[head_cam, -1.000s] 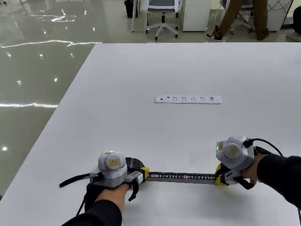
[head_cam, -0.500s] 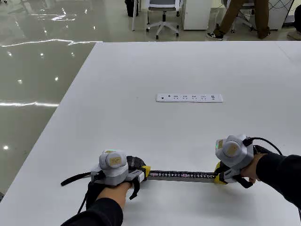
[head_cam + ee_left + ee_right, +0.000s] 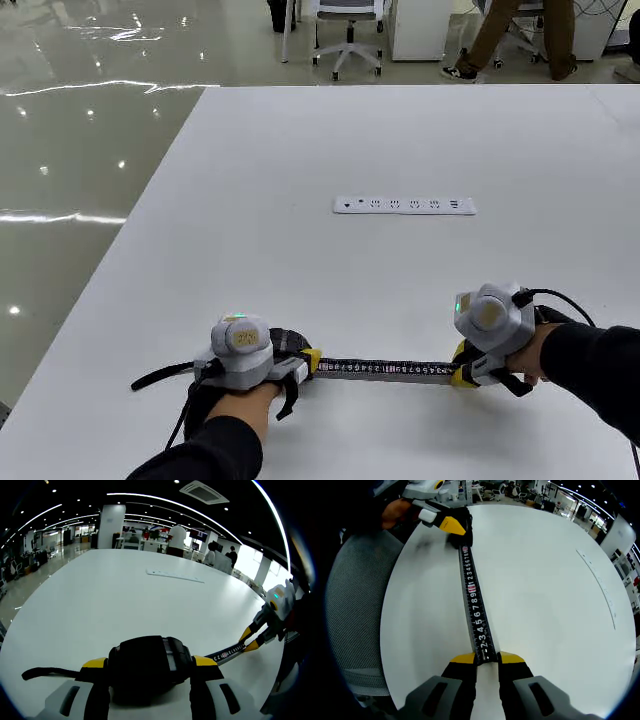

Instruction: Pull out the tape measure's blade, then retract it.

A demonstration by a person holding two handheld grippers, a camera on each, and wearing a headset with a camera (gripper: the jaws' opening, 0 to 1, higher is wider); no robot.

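The black tape measure case (image 3: 150,662) rests on the white table near its front edge, clamped between the yellow-tipped fingers of my left gripper (image 3: 150,664) (image 3: 300,363). Its dark blade (image 3: 385,368) (image 3: 474,607) (image 3: 230,653), printed with white numbers, lies flat on the table and runs right from the case (image 3: 285,347). My right gripper (image 3: 486,657) (image 3: 460,372) is shut on the blade's free end. A black wrist strap (image 3: 160,378) trails left from the case.
A white power strip (image 3: 404,205) (image 3: 175,575) lies flat near the table's middle. The table's left edge (image 3: 120,240) drops to a glossy floor. Office chairs (image 3: 345,30) and a standing person's legs (image 3: 500,35) are beyond the far edge.
The right gripper has drifted slightly left toward the case, so the exposed blade looks a little shorter. The left gripper holds the case in place.
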